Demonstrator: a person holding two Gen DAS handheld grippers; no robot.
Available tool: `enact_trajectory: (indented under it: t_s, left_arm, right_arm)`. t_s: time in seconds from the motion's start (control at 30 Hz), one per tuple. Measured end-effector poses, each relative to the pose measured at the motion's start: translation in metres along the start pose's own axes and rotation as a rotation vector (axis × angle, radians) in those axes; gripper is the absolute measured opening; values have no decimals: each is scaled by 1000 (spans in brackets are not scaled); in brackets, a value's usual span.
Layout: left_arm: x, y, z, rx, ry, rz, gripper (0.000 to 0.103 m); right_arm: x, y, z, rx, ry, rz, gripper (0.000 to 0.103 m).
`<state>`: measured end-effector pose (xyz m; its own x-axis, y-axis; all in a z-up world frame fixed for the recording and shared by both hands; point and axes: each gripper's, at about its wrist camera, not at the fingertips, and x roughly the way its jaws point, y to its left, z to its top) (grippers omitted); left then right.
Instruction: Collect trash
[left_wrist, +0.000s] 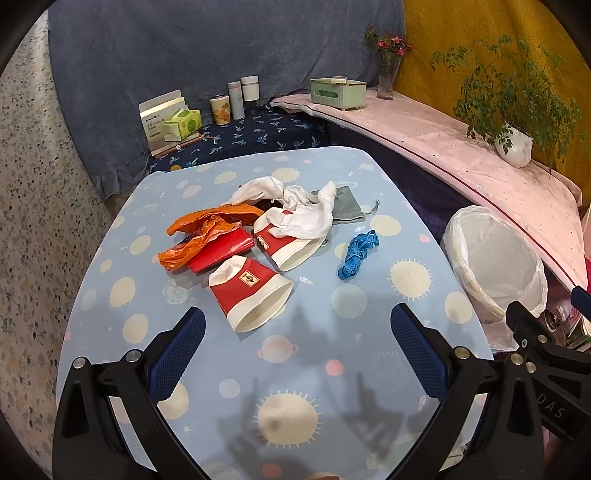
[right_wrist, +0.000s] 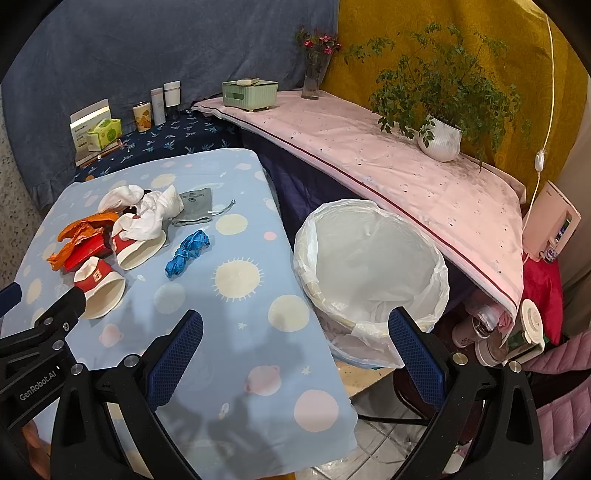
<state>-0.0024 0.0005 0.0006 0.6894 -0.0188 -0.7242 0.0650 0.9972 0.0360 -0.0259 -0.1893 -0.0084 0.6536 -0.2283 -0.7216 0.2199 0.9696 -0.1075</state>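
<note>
Left gripper: jaws spread wide, holding nothing, above bare tablecloth just short of the nearest paper cup. The trash pile sits mid-table: orange wrapper, second cup, white cloth, blue strip. Right gripper: equally wide, empty, straddling the table's right edge. The lined bin stands just beside that edge, mouth unobstructed.

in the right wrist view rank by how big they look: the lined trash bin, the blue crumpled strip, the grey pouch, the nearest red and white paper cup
1. White-lined round trash bin, by far the largest.
2. Nearest red and white paper cup.
3. Grey fabric drawstring pouch and blue crumpled strip look about alike; the pouch lies farther away, so I won't rank them.
</note>
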Motion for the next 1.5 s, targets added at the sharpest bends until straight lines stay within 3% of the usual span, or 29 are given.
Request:
enact_trajectory:
  t_s: [1.07, 1.5]
  left_arm:
    - [4, -5, 4, 30, 22, -44, 96]
    - [35, 49, 8, -75, 74, -31, 96]
  right_arm:
    - [-1, -4, 5, 28, -25, -26, 96]
    - [11, 17, 9, 45, -51, -8, 96]
